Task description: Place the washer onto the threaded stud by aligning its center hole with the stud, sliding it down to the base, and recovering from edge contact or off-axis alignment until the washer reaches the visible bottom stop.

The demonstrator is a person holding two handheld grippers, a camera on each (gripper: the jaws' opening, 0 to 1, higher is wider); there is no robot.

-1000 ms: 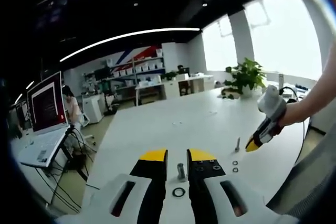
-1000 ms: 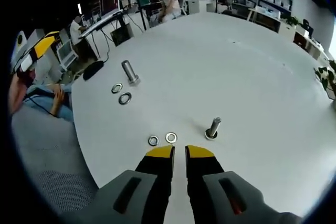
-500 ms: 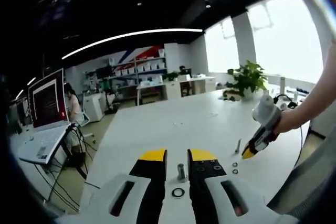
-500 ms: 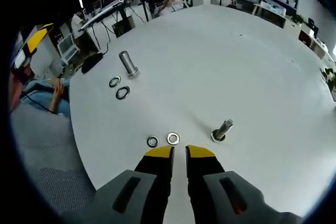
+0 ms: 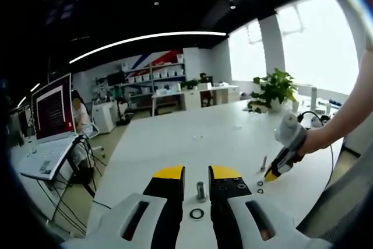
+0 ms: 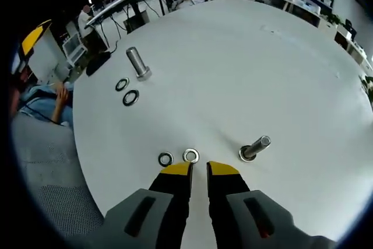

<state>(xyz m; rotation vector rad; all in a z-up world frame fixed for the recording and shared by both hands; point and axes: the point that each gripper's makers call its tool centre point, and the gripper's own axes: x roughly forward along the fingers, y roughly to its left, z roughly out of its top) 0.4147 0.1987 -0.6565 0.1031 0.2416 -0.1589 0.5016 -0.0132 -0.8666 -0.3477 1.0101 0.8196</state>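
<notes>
In the right gripper view, the right gripper (image 6: 199, 169) hangs low over the white table (image 6: 245, 68), its yellow-tipped jaws slightly parted with nothing between them. Just ahead of the tips lie two small washers (image 6: 190, 155), side by side. To their right stands a slim threaded stud (image 6: 254, 148) on its base. Farther off to the left stands a thick bolt (image 6: 138, 63), with two larger washers (image 6: 130, 97) beside it.

In the left gripper view, the left gripper (image 5: 197, 172) is likewise open and empty, the thick bolt (image 5: 201, 190) between its jaws, a dark washer (image 5: 197, 213) nearer. The right gripper (image 5: 280, 161) enters from the right.
</notes>
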